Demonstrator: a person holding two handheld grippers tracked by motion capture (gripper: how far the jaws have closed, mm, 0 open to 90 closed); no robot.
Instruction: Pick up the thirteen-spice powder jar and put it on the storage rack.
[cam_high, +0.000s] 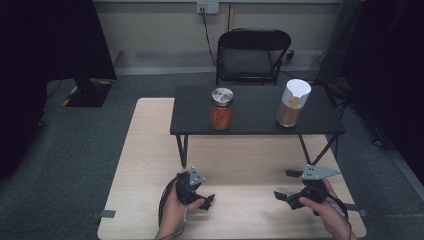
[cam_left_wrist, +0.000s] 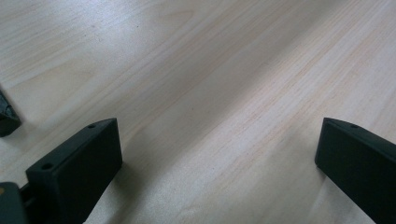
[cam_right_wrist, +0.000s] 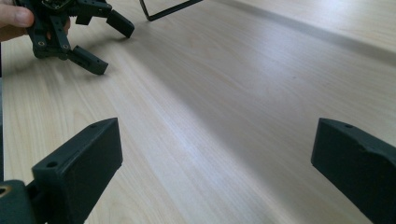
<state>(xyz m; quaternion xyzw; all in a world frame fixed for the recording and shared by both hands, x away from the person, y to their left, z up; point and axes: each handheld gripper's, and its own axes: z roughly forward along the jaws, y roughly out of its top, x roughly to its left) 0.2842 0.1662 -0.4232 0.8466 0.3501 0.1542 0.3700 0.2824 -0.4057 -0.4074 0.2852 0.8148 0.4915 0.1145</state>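
Note:
Both grippers rest low over the light wooden table, near its front edge, each held in a hand. My left gripper points right and stands open; its jaws are wide apart over bare wood in the left gripper view. Facing it, my right gripper points left and is open too, with nothing between its jaws. The right gripper view also shows the left gripper farther off at top left, held by a hand.
A low black shelf on thin legs stands across the table's far half. On it are a jar of red contents with a metal lid and a white-capped jar of brown contents. A black folding chair stands behind.

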